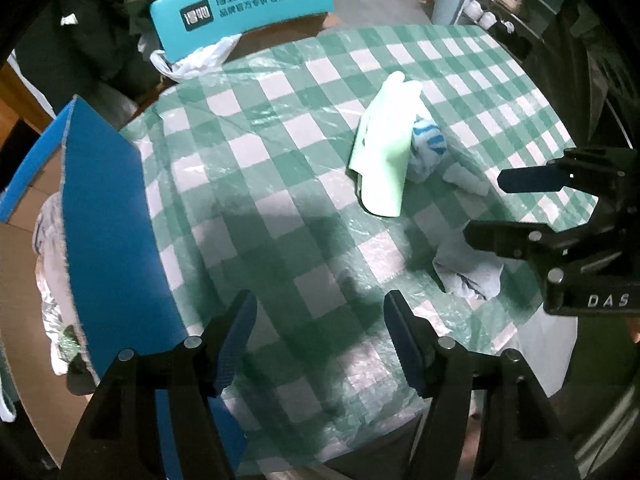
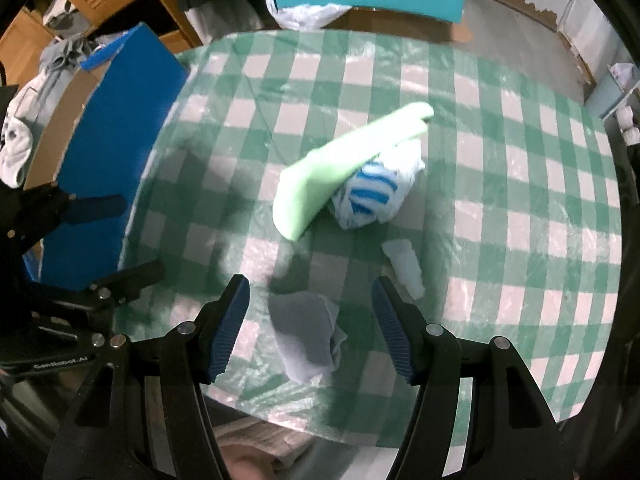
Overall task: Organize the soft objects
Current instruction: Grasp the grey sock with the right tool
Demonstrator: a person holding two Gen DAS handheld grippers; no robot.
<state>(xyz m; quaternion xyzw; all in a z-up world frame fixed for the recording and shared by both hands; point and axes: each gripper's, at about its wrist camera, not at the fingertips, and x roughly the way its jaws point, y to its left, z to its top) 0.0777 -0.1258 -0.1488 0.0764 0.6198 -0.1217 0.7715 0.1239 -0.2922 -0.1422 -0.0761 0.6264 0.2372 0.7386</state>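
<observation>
Desk: a desk (image 2: 520, 184) with a green-and-white check cloth under a clear plastic sheet carries four soft things, all near its middle and near edge.
Green cloth: a folded pale green cloth (image 2: 340, 164) lies slanted, its one edge leaning on the striped bundle (image 1: 384, 148).
Striped bundle: a white bundle with blue stripes (image 2: 372, 192) sits just beside and partly under the green cloth.
White piece: a small white piece (image 2: 404, 264) lies near the striped bundle, apart from it.
Grey sock: a crumpled grey sock (image 2: 308, 340) lies by the near edge of the desk, well apart from the green cloth.
Right gripper: the right gripper (image 2: 310, 328) hangs above the grey sock with its jaws spread to either side of it; the pads do not press on it.
Left gripper: the left gripper (image 1: 320, 336) points down at bare cloth, jaws apart, nothing between them.
Blue box: a cardboard box with a blue flap (image 1: 108, 216) stands at the desk's side, with clothes inside it.
Teal box: a teal box flap with white print (image 1: 244, 4) stands beyond the far edge, a white plastic bag (image 1: 196, 58) below it.
</observation>
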